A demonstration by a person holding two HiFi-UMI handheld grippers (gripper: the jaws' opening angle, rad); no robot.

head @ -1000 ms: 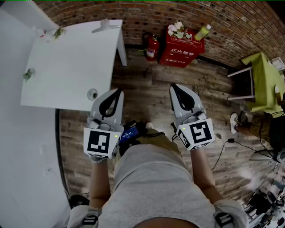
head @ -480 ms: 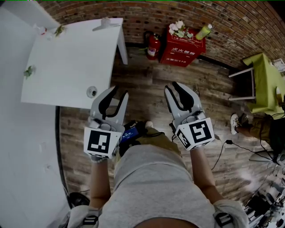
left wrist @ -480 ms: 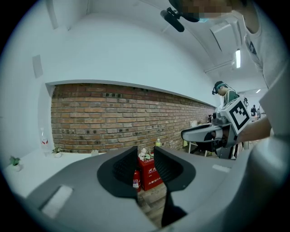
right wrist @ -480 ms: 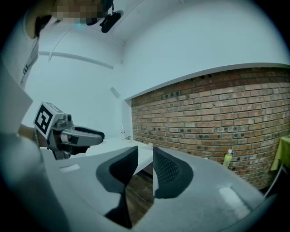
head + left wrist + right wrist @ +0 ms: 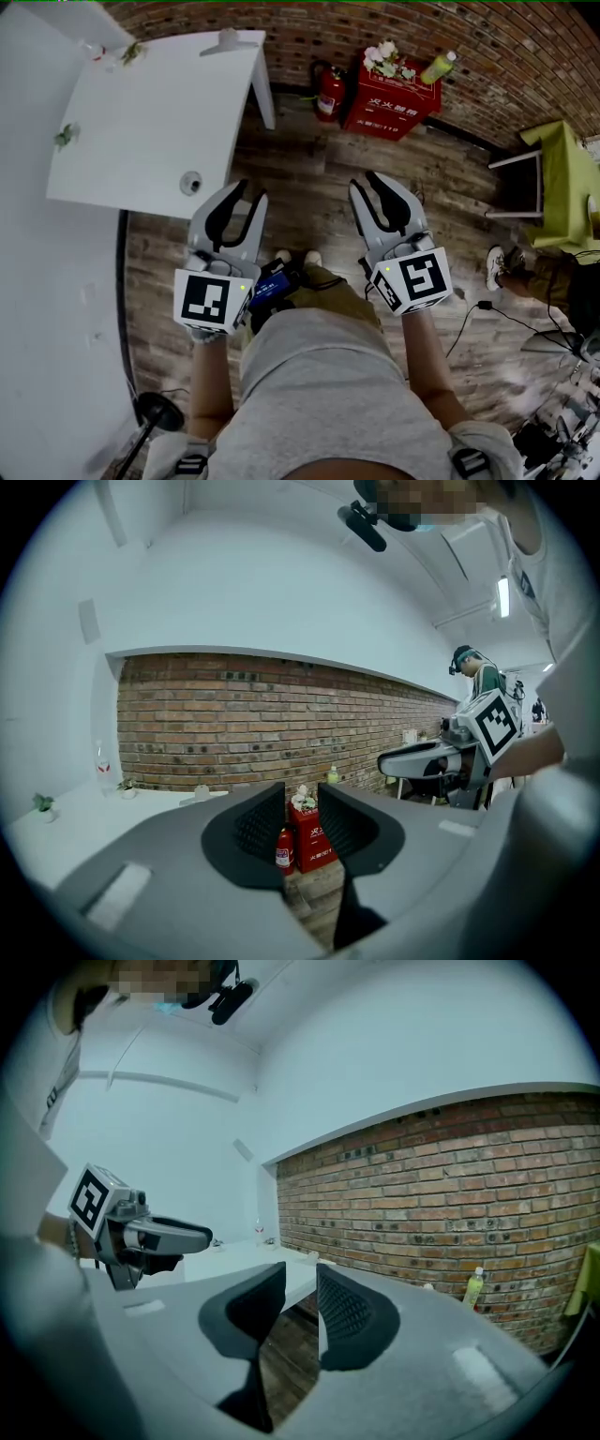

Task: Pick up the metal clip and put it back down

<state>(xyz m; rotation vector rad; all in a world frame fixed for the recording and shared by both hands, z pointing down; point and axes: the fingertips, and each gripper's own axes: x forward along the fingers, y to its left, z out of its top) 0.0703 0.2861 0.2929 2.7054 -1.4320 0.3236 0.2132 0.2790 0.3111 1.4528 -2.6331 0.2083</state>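
A small grey metal piece, which may be the clip [image 5: 228, 40], lies at the far edge of the white table [image 5: 141, 131]; it also shows small in the left gripper view as the clip [image 5: 199, 793]. My left gripper [image 5: 251, 191] hangs over the wooden floor just off the table's near right corner, jaws open and empty. My right gripper [image 5: 366, 182] is level with it further right, also open and empty. Between the jaws of the left gripper [image 5: 302, 803] I see only the red cabinet. The right gripper [image 5: 301, 1279] frames only floor and table edge.
A red fire cabinet [image 5: 386, 94] with flowers and a green bottle [image 5: 438, 67] stands against the brick wall, an extinguisher [image 5: 326, 92] beside it. A small round object [image 5: 190, 182] and little plants [image 5: 66, 137] are on the table. A green table [image 5: 567, 178] is at right, a black stand [image 5: 155, 411] at lower left.
Both grippers went from shut to open. The view has tilted slightly, and the black stand base has come into sight at lower left.
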